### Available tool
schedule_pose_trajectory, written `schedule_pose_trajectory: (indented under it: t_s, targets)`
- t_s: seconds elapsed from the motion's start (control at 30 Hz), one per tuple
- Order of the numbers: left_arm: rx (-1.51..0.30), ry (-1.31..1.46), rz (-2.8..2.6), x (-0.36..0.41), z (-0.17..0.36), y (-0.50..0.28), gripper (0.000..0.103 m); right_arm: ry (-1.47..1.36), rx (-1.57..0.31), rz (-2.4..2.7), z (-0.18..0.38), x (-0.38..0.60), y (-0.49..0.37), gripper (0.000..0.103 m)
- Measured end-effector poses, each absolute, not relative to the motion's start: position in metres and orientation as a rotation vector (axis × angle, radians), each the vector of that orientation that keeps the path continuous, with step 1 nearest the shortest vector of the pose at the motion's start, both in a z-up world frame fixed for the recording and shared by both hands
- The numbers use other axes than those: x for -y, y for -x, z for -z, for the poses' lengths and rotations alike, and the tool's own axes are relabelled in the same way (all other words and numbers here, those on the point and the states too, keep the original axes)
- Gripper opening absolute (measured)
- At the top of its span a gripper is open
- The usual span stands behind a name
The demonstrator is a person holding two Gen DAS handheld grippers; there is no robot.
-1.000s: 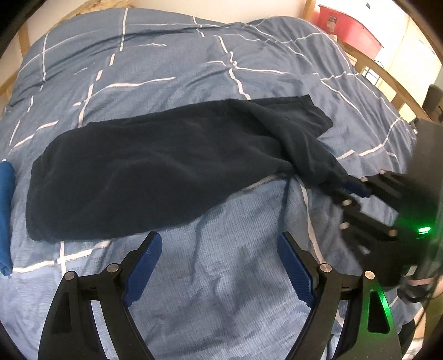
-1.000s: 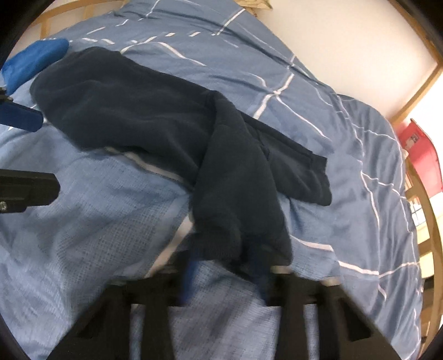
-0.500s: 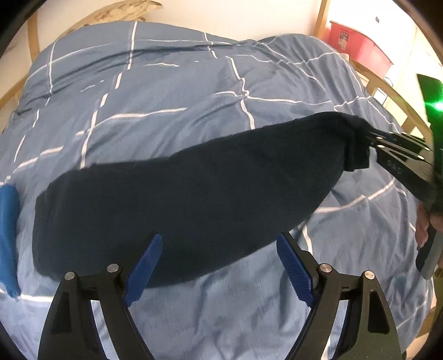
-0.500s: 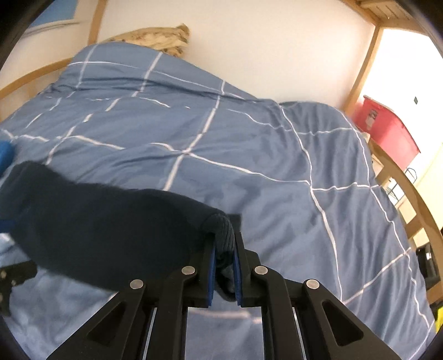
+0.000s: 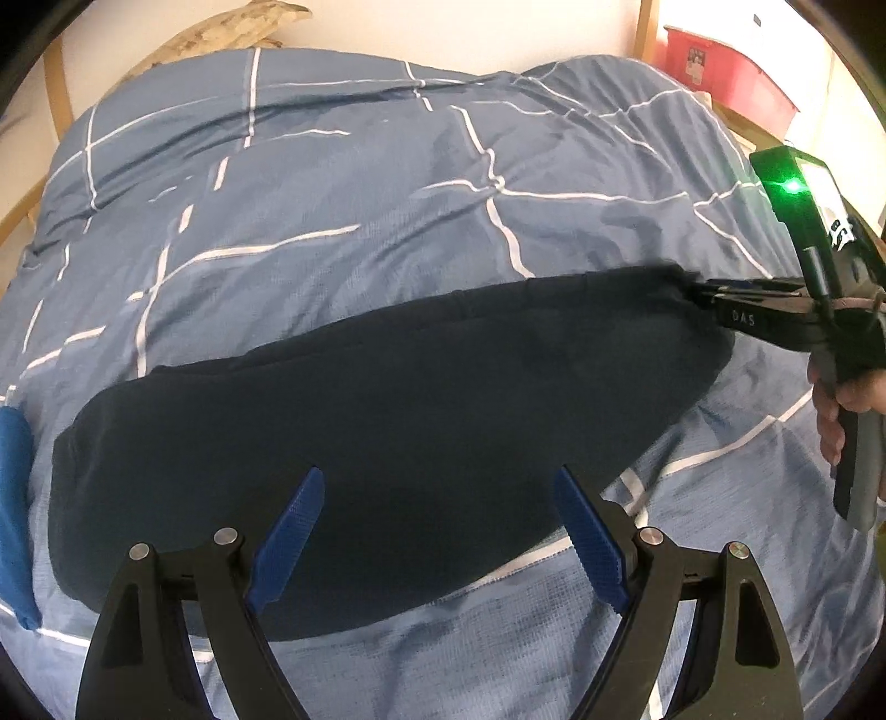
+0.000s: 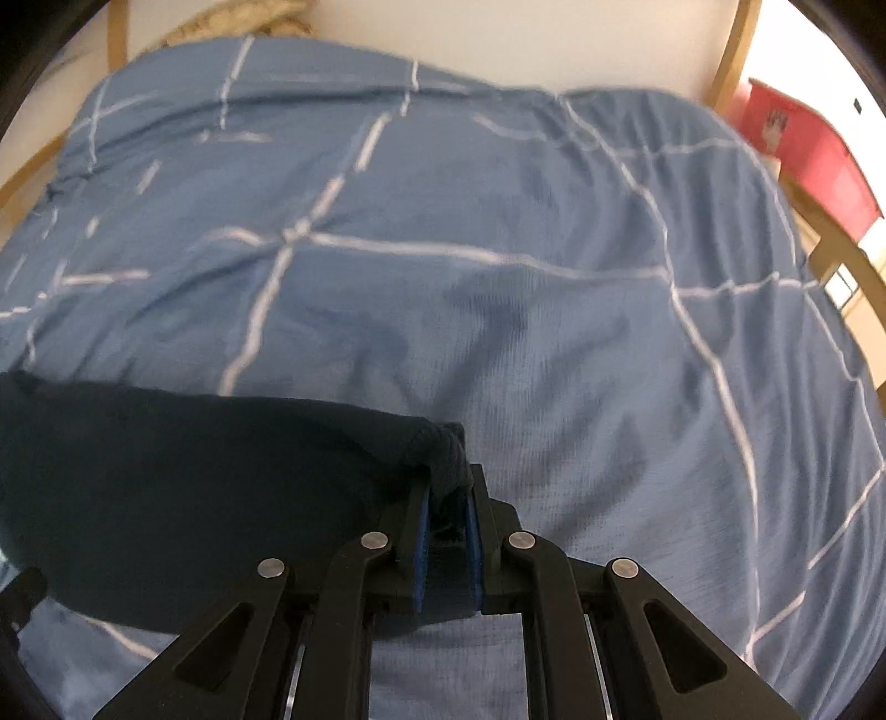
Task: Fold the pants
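Dark navy pants [image 5: 387, 421] stretch across the blue checked duvet, lifted at their right end. My right gripper [image 6: 446, 490] is shut on that end of the pants [image 6: 166, 487] and holds it above the bed; it shows at the right of the left wrist view [image 5: 698, 293]. My left gripper [image 5: 437, 498] is open and empty, hovering over the near edge of the pants, with its blue pads [image 5: 587, 537] wide apart.
The duvet [image 5: 360, 183] covers the whole bed inside a wooden frame [image 6: 853, 266]. A blue cloth [image 5: 14, 509] lies at the left edge. A red bin [image 5: 725, 72] stands beyond the bed at the far right. A beige pillow [image 5: 221, 33] lies at the head.
My right gripper has closed on the pants' end, lifted it off the bed and pulled it right, stretching the fabric out. My left gripper has stayed open and moved closer over the pants.
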State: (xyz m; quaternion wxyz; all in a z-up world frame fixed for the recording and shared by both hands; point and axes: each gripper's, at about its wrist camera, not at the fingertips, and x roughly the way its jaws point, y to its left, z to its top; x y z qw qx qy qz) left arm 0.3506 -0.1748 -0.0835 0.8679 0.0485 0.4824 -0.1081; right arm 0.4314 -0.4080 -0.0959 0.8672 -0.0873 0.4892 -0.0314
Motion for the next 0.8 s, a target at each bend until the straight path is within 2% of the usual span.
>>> schedule_pose_trajectory:
  t_s: [0.13,0.27,0.3,0.37,0.53,0.8]
  targets:
    - [-1.003,-0.125,0.220,0.178,0.086,-0.350,0.084,0.201,-1.031,0.189,0.100,0.424,-0.431,0.019]
    - [-0.982,-0.109,0.229,0.175,0.082,-0.343,0.084,0.166,-0.997,0.218,0.093,0.430,-0.409,0.020]
    - [-0.974,-0.101,0.230,0.173,0.080,-0.340,0.084,0.157,-0.978,0.222,0.088,0.429,-0.401,0.024]
    - [-0.956,-0.079,0.238,0.166,0.075,-0.334,0.085,0.136,-0.918,0.219,0.078,0.426,-0.384,0.045]
    - [-0.923,-0.049,0.244,0.137,0.065,-0.320,0.085,0.097,-0.796,0.168,0.049,0.398,-0.344,0.052]
    - [-0.889,-0.004,0.205,0.046,0.045,-0.303,0.085,0.065,-0.682,0.014,0.020,0.309,-0.314,0.064]
